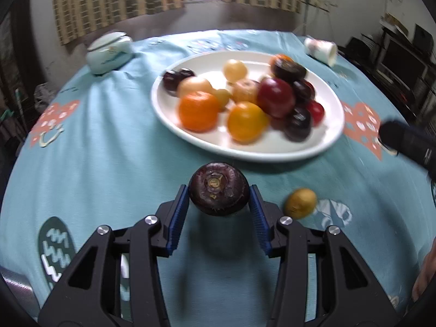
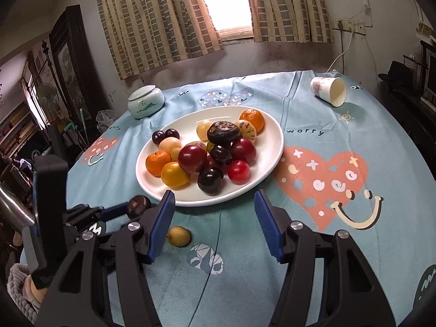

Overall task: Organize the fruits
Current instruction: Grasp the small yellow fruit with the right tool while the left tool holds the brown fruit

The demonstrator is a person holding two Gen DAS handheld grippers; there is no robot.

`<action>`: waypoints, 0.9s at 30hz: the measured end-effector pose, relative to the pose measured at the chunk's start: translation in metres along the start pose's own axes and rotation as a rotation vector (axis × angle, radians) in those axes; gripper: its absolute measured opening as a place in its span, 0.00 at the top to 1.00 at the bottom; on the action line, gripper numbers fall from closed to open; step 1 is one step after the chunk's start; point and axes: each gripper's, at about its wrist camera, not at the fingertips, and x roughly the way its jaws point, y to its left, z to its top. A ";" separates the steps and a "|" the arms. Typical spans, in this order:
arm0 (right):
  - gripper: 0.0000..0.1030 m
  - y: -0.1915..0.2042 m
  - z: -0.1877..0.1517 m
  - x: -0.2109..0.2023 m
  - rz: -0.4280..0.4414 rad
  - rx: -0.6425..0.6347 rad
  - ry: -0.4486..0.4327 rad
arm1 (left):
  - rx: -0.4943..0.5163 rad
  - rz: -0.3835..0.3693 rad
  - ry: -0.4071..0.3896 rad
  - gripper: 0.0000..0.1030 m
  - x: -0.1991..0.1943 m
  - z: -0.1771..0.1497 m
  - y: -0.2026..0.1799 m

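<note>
My left gripper [image 1: 219, 194] is shut on a dark purple fruit [image 1: 219, 192] and holds it above the cloth, just in front of the white plate [image 1: 313, 147]. The plate holds several fruits: oranges, yellow ones, red and dark plums. A small yellow fruit [image 1: 300, 203] lies on the cloth to the right of the held fruit. In the right wrist view my right gripper [image 2: 215, 209] is open and empty at the plate's [image 2: 152, 188] near rim. The left gripper with the purple fruit [image 2: 138, 206] shows at its left, and the yellow fruit [image 2: 178, 235] lies below.
A round table carries a blue patterned cloth [image 2: 354, 125]. A lidded ceramic jar [image 2: 145, 105] stands at the back left. A paper cup [image 2: 328, 90] lies on its side at the back right. Curtains and a window are behind.
</note>
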 end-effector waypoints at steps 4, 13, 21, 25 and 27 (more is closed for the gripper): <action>0.41 0.021 -0.013 0.022 0.014 -0.088 0.085 | -0.060 0.066 -0.020 0.56 -0.006 0.006 0.025; 0.41 0.057 -0.035 0.050 0.015 -0.228 0.173 | -0.144 0.066 -0.028 0.56 -0.010 0.015 0.053; 0.52 0.070 -0.043 0.067 -0.022 -0.268 0.206 | -0.137 0.070 -0.042 0.56 -0.013 0.017 0.051; 0.64 0.068 -0.044 0.071 -0.050 -0.268 0.208 | -0.119 0.054 -0.044 0.56 -0.014 0.017 0.045; 0.69 0.066 -0.043 0.073 -0.056 -0.264 0.210 | -0.112 0.048 -0.043 0.56 -0.014 0.017 0.043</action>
